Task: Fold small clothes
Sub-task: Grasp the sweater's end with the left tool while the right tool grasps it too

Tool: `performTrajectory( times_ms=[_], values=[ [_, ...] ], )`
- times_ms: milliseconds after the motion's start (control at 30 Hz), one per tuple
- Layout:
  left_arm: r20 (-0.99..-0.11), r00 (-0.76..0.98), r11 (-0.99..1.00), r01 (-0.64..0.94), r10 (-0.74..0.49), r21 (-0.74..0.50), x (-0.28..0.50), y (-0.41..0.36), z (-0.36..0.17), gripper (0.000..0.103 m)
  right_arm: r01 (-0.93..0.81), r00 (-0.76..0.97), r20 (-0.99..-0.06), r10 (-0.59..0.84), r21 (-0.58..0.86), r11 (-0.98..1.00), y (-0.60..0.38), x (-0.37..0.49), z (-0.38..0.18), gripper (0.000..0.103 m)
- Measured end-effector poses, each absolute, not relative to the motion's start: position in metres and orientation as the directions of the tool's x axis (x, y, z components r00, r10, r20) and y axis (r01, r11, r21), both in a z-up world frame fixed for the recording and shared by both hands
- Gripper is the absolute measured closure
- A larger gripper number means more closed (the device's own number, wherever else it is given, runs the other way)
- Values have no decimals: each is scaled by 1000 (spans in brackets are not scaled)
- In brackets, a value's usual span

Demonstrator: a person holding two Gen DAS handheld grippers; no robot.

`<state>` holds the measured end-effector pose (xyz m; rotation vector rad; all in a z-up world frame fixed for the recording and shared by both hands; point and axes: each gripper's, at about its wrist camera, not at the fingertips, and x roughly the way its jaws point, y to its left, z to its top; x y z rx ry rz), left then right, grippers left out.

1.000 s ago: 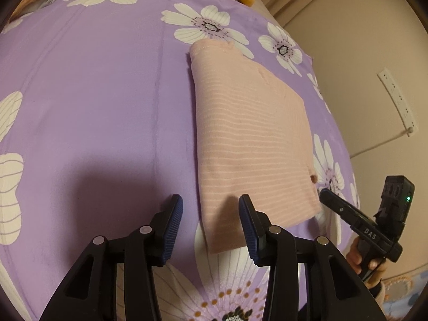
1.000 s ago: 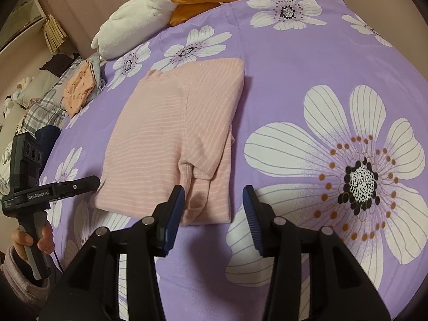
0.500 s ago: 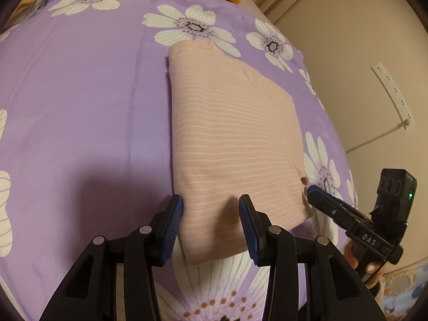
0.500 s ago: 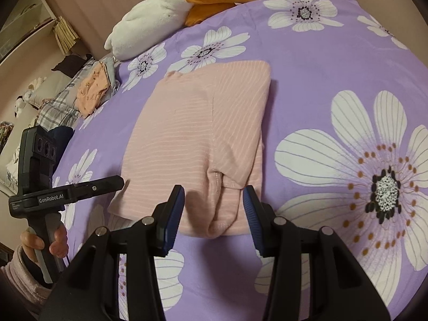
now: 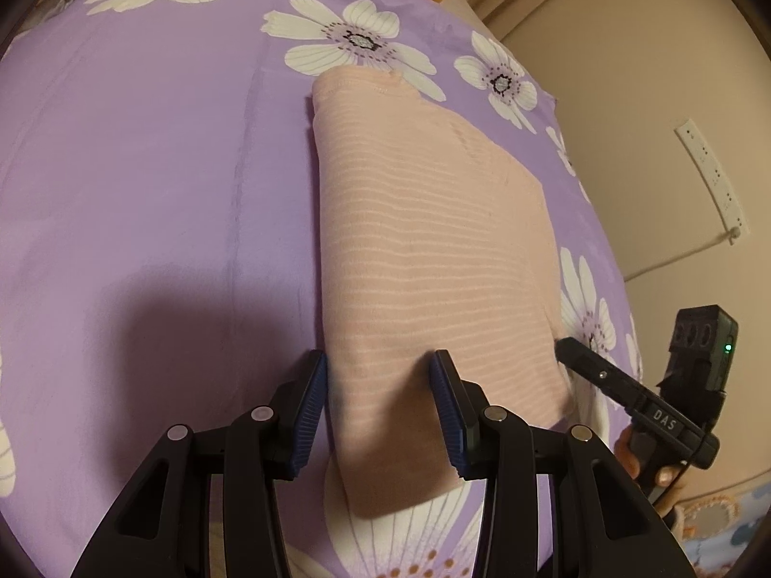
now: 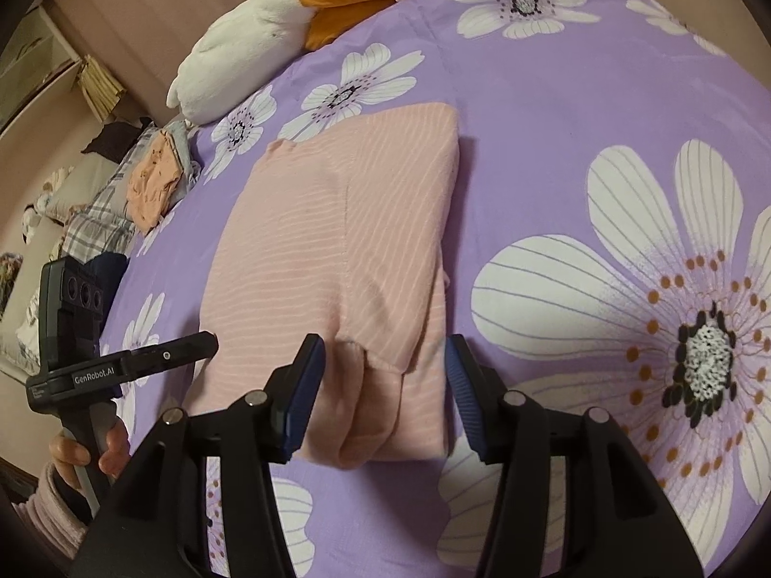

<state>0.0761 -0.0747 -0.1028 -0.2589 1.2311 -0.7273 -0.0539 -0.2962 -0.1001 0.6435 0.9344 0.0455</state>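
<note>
While both grippers hang low over the near hem of the folded pink striped garment [image 6: 337,250], neither one has hold of it. The right gripper [image 6: 383,392] has just been opening its jaws, which now stand apart astride the tucked sleeve fold at the garment's near right corner, pads clear of the cloth as far as can be seen. The left gripper [image 5: 378,414] stands moderately open over the near left corner, the cloth showing between its fingers, ungripped. The garment lies flat as a tidy rectangle on the purple flowered bedspread [image 6: 578,154], running away from both cameras. Farther off, a white and orange plush toy [image 6: 270,33] rests at the head of the bed, and a pile of other clothes [image 6: 144,183] sits beyond the left edge.
</note>
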Motion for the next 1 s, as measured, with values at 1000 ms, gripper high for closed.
performTrajectory(
  times_ms=[1000],
  values=[
    [-723, 102, 696, 388, -684, -604, 109, -105, -110, 49, 159, 611, -635, 474, 684, 712, -306, -9, -119, 50]
  ],
)
